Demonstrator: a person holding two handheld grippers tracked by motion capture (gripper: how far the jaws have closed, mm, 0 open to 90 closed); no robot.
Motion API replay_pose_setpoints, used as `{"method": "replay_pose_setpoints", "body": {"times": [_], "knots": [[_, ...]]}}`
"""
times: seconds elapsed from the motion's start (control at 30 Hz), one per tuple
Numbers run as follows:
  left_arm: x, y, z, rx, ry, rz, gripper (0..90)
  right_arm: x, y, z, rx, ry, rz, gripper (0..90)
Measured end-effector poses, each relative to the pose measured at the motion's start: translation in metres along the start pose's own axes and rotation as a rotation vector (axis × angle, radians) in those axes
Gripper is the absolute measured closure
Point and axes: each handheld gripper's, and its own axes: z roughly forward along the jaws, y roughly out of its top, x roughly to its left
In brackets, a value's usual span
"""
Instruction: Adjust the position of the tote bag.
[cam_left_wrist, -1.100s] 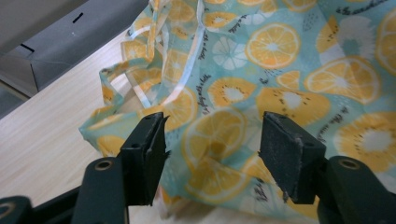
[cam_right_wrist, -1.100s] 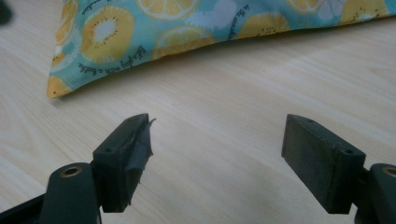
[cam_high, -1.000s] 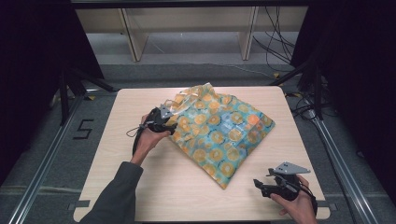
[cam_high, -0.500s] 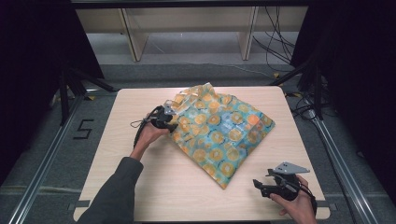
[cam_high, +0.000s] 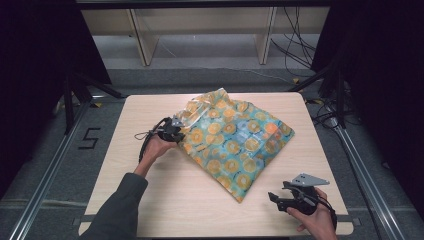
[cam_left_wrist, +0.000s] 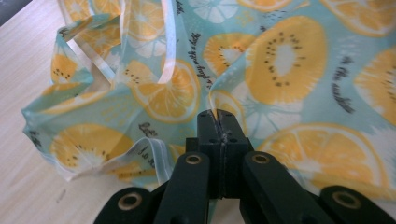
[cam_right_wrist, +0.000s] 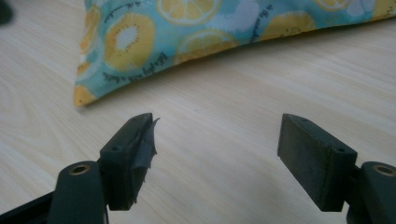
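A: How does the light fall in the high view?

B: Evenly from above on the pale surface (cam_high: 170, 200); the surroundings on both sides sink into near black.

A: Any shadows?

B: A soft one under the fruit-print cloth (cam_right_wrist: 187, 32) in the right gripper view.

A: Sharpness?

B: That view is blurred at its far edge. The left gripper view shows the cloth's print crisply.

The left gripper (cam_high: 176, 131) jaws have closed at the fruit-print cloth's (cam_high: 235, 140) edge.
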Motion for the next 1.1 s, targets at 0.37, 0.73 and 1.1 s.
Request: {"method": "replay_pose_setpoints", "body": {"times": [0.37,0.73,1.1], "knots": [[-0.015,-0.023,-0.02,-0.05,-0.082,-0.018,89.4,0.024,0.012,0.008,-0.007,0.038,-0.142,57.5],[-0.037,-0.03,-0.039,-0.08,-0.103,-0.009,89.5,0.051,0.02,0.028,0.045,0.154,-0.253,83.4],[-0.058,-0.045,-0.052,-0.085,-0.148,-0.022,89.5,0.059,0.027,0.055,0.1,0.108,-0.328,87.4]]}}
